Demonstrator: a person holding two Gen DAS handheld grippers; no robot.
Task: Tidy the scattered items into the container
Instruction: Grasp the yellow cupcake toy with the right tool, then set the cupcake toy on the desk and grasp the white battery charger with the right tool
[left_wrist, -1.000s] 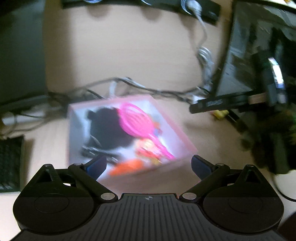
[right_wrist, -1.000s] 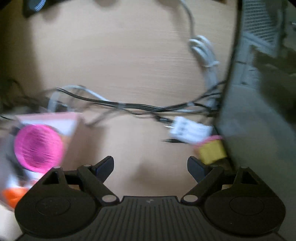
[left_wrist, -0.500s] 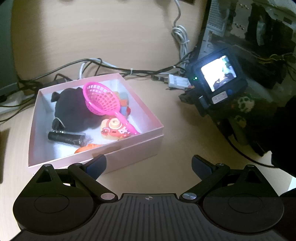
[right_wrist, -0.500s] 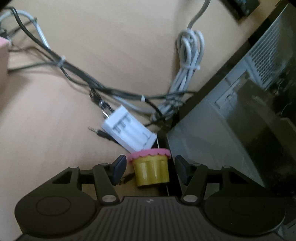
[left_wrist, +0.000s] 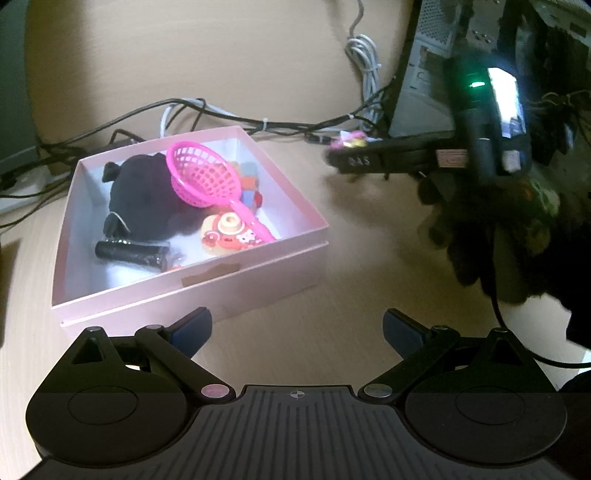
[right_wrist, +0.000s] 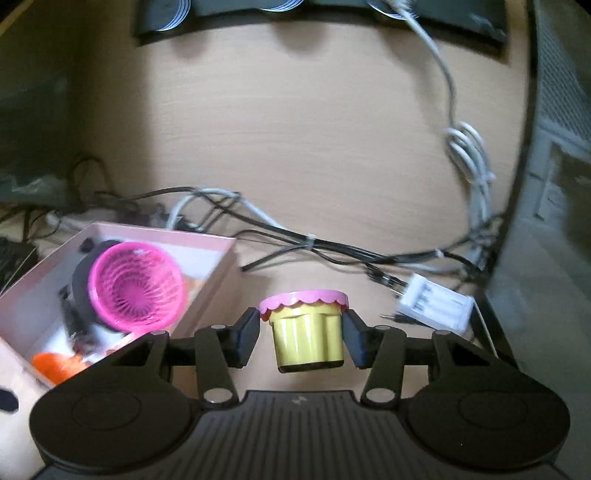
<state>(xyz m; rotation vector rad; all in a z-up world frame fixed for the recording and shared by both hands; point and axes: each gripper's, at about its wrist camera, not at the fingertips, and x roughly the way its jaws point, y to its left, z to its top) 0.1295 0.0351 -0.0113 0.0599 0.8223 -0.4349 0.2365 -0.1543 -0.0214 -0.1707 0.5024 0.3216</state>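
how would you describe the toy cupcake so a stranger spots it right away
Start at the pink box on the wooden desk, then look just right of it. The toy cupcake sits pinched in the right gripper: a ribbed yellow cup under scalloped pink icing.

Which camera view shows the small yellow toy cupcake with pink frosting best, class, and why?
The right wrist view: the small yellow toy cupcake with pink frosting sits centred, close and sharp, clamped between the right gripper jaws. The left wrist view shows only a distant, blurred pink-and-yellow speck beyond the pink cardboard box.

Bare desk (right_wrist: 314, 147) beyond, cables (right_wrist: 332, 251) crossing, pink box (right_wrist: 207, 243) left, computer case (right_wrist: 554, 221) right.
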